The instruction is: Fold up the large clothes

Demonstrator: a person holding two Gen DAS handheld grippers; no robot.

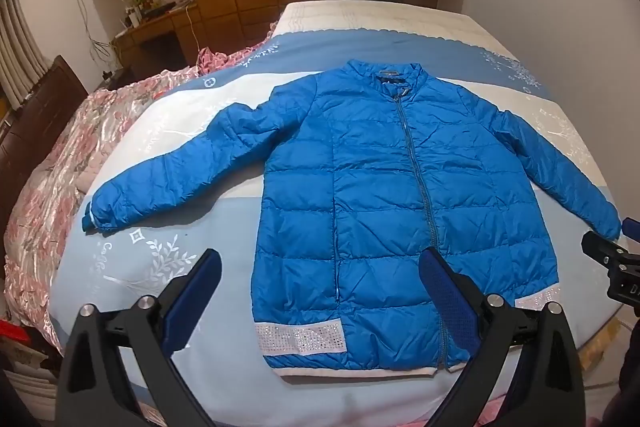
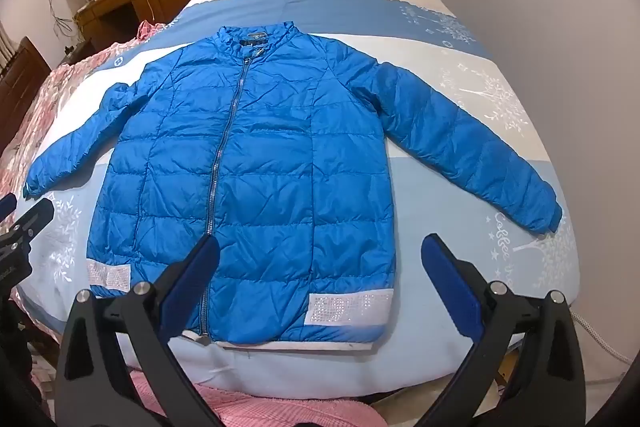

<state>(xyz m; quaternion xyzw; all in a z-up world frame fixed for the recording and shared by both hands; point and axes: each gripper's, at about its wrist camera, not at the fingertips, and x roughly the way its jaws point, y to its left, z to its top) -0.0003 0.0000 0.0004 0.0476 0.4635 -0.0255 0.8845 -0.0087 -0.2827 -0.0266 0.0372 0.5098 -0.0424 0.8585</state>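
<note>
Jacket point(image 1: 400, 211) is lying zipped and flat on the bed point(image 1: 400, 39), while left gripper point(image 1: 320, 267) and right gripper point(image 2: 320, 255) are hovering wide open, holding nothing.

Pink quilt point(image 1: 60, 167) crowding bed's point(image 1: 400, 23) left

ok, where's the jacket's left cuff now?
Left wrist view, left side: the blue puffer jacket sleeve cuff lies on the bedsheet, beside the pink floral quilt.
</note>
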